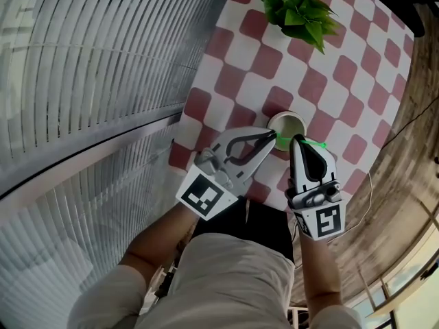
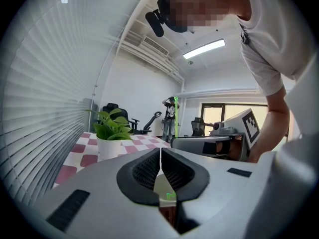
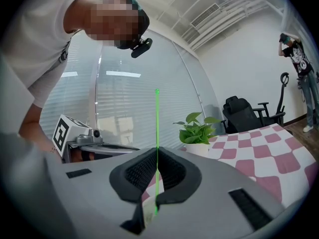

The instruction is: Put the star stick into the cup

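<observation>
A white cup (image 1: 287,123) stands on the red-and-white checked table (image 1: 346,108), near its front edge. My left gripper (image 1: 272,137) is at the cup's near-left rim, jaws shut with the thin white wall of the cup (image 2: 163,182) pinched between them. Just right of it, my right gripper (image 1: 296,140) is shut on the thin green star stick (image 3: 156,133), which runs straight through the jaws. In the head view, short green bits of the stick (image 1: 313,143) show on either side of the fingertips, one end by the cup's near rim. A green bit (image 2: 171,195) shows by the cup.
A potted green plant (image 1: 298,4) stands at the table's far side, beyond the cup. Slatted blinds (image 1: 96,81) run along the left. A wooden floor (image 1: 405,184) lies to the right, and office chairs (image 3: 244,114) stand in the room behind.
</observation>
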`<state>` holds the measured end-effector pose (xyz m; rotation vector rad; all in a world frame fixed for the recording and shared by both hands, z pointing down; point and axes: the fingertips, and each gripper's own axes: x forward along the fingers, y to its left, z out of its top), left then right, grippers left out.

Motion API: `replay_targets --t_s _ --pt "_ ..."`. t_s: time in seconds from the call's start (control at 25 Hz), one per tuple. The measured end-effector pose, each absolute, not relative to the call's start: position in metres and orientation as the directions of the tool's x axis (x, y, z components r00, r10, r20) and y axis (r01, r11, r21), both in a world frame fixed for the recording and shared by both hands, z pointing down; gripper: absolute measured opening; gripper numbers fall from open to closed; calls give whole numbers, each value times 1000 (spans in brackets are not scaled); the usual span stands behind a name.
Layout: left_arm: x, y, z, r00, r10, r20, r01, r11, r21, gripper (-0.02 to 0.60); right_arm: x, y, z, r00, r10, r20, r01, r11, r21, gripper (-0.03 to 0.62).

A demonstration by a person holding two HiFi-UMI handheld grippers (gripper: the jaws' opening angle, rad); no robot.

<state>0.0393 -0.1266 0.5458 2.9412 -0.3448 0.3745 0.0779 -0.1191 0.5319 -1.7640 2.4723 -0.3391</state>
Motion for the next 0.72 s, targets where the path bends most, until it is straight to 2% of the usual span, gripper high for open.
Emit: replay_targets --t_s 0.72 --pt "41 -125 551 941 -196 276 -239 -962 130 38 82 -118 549 -313 -946 78 -920 282 -273 32"
